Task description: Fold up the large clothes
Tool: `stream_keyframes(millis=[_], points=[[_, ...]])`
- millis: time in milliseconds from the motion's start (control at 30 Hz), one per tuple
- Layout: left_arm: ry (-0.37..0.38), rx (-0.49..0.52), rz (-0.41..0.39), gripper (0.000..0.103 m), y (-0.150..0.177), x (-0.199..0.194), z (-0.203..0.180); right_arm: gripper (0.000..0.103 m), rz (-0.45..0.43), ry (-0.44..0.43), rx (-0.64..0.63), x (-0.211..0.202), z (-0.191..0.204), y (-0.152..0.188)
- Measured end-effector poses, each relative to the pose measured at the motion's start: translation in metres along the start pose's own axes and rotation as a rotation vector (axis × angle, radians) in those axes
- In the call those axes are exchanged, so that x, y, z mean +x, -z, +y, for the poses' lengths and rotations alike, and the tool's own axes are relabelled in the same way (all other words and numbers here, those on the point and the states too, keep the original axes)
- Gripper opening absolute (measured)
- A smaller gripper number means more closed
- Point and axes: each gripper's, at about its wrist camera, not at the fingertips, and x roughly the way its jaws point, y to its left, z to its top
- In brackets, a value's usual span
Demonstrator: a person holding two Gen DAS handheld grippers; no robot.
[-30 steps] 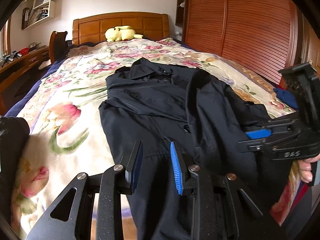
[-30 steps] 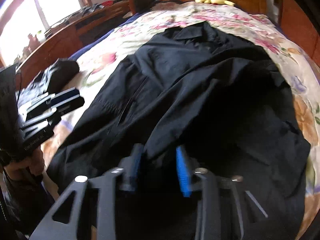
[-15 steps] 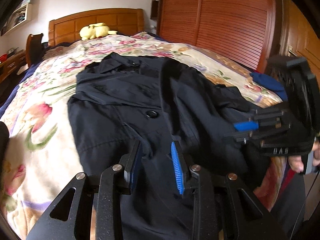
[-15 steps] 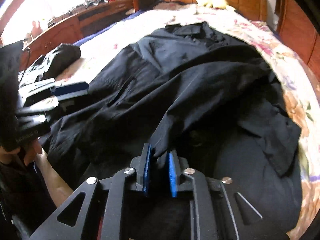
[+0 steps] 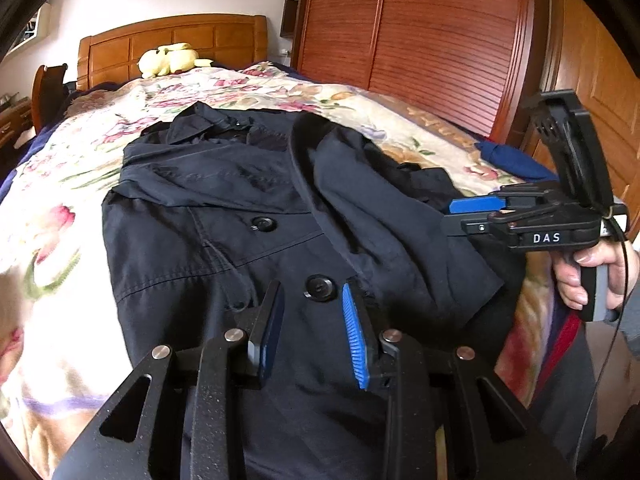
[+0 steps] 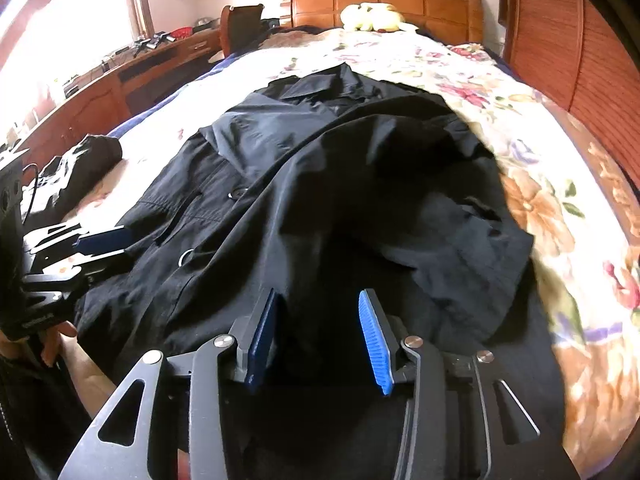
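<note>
And here's the dark coat, lying lengthwise down the middle of the bed, collar toward the wooden headboard and hem toward the foot. Its right side is flopped over onto the front in a rumpled fold, one sleeve end lying loose on top near the bed's wardrobe-side edge. The left tool hovers low over the coat's front near the foot of the bed, jaws spread with nothing between them, a black button showing just beyond the blue pads. The right tool is over the folded-over part, also near the foot, jaws wide apart and gripping nothing; dark cloth fills the gap behind them, though touching or not, can't tell. From the left camera the right tool shows side-on at the wardrobe-side edge of the bed, a hand on its handle. Up by the headboard sits a yellow plush toy. A small black bundle rests on the bed's window-side edge, level with the coat's middle.
</note>
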Motion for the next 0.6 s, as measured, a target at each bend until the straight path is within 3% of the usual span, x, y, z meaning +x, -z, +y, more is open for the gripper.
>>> stream_keyframes(millis=[167, 300, 600], points=[[0.026, 0.021, -0.009, 0.031, -0.002, 0.0, -0.016, 0.061, -0.043, 0.006, 0.004, -0.024, 0.001, 0.003], [0.046, 0.034, 0.004, 0.031, -0.003, 0.006, -0.025, 0.065, -0.088, 0.012, 0.019, -0.044, -0.003, 0.006], [0.101, 0.033, 0.058, 0.031, 0.004, 0.02, -0.039, 0.068, -0.05, 0.116, 0.042, -0.035, -0.028, 0.019]])
